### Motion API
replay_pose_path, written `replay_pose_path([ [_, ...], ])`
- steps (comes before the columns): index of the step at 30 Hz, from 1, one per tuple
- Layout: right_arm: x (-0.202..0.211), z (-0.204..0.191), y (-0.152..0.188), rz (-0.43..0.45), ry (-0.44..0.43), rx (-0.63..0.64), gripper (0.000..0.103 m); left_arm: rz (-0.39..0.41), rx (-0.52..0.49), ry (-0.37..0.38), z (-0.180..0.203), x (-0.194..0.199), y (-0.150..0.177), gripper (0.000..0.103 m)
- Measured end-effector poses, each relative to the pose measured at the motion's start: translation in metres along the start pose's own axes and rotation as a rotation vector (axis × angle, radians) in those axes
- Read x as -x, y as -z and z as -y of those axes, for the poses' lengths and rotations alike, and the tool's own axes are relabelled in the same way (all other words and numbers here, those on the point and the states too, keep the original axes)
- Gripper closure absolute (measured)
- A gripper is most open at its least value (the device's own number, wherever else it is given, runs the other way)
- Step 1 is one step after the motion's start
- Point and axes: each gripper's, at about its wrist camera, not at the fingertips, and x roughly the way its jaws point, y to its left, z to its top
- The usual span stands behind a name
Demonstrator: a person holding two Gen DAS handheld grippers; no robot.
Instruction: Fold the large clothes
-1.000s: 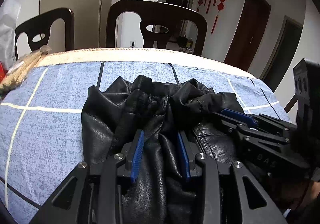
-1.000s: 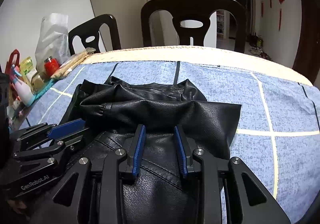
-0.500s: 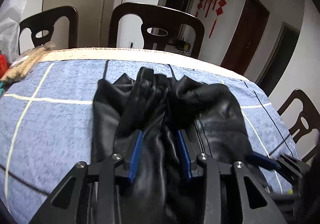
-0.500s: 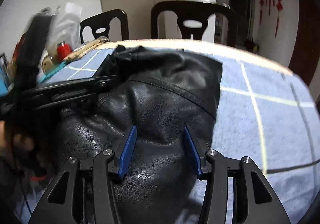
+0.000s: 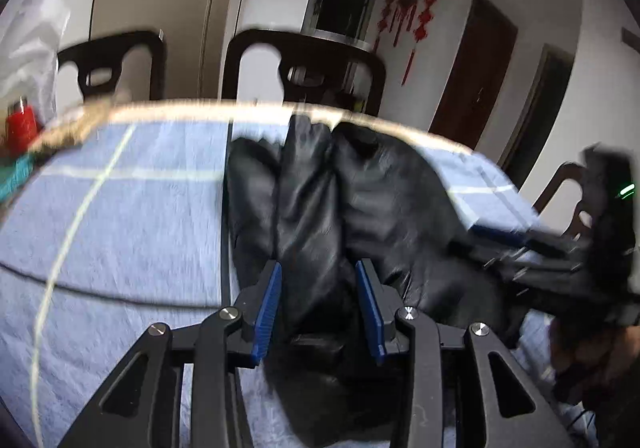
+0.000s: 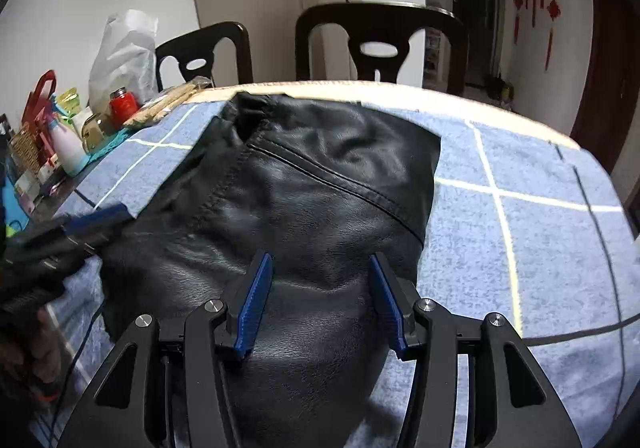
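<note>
On blue checked tablecloth [image 6: 520, 248], black leather garment [image 6: 320, 187] lies creased.

My left gripper [image 5: 318, 288] angled down, pads clamped on a bunch; right gripper [image 6: 320, 288] angled down, jaws apart, nothing pinched.

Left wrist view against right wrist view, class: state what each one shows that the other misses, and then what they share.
Only the left wrist view shows the left gripper with a bunched fold of the black leather garment between its fingers, and the right gripper seen from the side.

Only the right wrist view shows the right gripper from behind with its jaws apart over smooth leather, and the white bottle among the clutter.

Both show the garment, the blue checked tablecloth, the dark chairs and the red jar.
</note>
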Motion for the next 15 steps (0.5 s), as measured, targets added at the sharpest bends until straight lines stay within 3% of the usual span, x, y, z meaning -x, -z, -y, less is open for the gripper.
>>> replay_pose_path([
  [2,0.0,-0.004,0.001,-0.003,0.008,0.02,0.052,-0.058,0.031,-0.011,-0.008,-0.014,0.005,0.061],
  [8,-0.013,0.001,0.006,-0.035,-0.001,-0.012,0.052,-0.057,0.009,-0.043,-0.006,-0.017,0.004,0.059],
  [11,0.002,0.003,0.001,-0.037,-0.008,-0.02,0.051,-0.053,-0.005,-0.042,-0.008,-0.008,0.002,0.059],
  [15,0.032,-0.008,0.002,0.026,-0.081,0.009,0.051,-0.015,0.026,-0.017,-0.013,0.017,-0.006,0.06],
])
